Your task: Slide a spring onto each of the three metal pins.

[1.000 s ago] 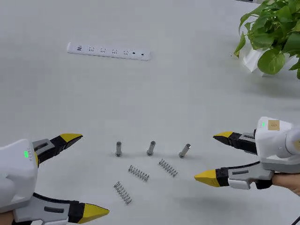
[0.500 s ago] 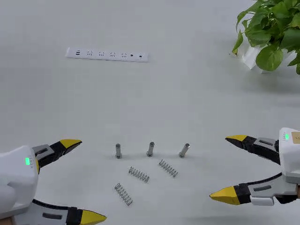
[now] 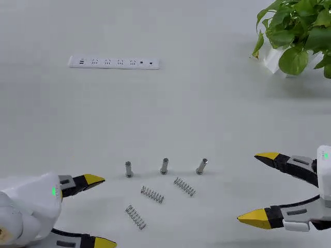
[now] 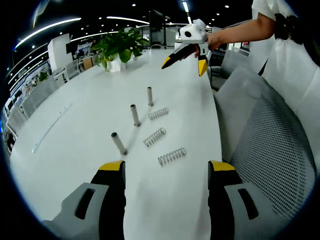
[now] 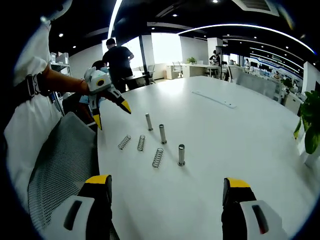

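Left tongs [image 3: 106, 211], right tongs [image 3: 249, 187] gape; pins [image 3: 164, 166] and springs [image 3: 152, 194] lie between.

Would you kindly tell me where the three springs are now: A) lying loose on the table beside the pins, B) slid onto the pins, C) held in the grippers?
A: the springs lie flat on the table beside the bare pins; the left gripper and right gripper are open.

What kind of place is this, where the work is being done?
Most likely an open-plan office. The work lies on a long white table with a power strip and a potted plant. A mesh office chair stands at its edge, and strip lights run along the ceiling.
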`<state>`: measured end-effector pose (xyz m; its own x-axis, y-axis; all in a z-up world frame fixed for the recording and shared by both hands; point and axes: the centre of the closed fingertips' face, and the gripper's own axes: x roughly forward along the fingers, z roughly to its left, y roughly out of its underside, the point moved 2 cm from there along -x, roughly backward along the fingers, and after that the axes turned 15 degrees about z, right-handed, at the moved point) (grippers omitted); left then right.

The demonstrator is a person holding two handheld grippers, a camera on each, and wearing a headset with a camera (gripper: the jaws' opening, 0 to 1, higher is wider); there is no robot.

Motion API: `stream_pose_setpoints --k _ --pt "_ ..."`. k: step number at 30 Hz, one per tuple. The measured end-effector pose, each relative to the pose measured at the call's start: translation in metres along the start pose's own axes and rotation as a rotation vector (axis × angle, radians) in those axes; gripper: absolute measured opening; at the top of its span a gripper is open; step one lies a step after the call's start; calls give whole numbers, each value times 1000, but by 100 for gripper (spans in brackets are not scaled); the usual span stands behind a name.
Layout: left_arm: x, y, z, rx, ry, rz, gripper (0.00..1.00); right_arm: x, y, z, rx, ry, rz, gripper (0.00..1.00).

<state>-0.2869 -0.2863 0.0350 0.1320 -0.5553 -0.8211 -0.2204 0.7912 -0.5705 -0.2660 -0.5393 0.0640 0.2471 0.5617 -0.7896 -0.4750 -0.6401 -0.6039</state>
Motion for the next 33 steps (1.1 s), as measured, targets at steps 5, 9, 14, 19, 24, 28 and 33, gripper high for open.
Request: stream_pose_setpoints --k 5,9,14,19,24,28,33 --pt "13 -2 -7 74 48 49 48 -1 1 1 10 4 -3 91" --pt "22 -3 -10 148 66 82 41 -1 3 0 15 6 -2 90" --pt "34 -4 -10 217 83 125 38 -1 7 0 27 8 -1 89" --pt "42 -5 -7 295 86 154 33 -1 11 1 44 9 -3 89" --pt "49 -3 -3 345 96 183 29 -1 15 1 54 11 1 88" --pt "52 -2 -2 377 110 192 26 -2 17 0 65 17 2 88" --pt "56 -1 0 423 123 218 22 -2 18 -1 76 22 -4 88"
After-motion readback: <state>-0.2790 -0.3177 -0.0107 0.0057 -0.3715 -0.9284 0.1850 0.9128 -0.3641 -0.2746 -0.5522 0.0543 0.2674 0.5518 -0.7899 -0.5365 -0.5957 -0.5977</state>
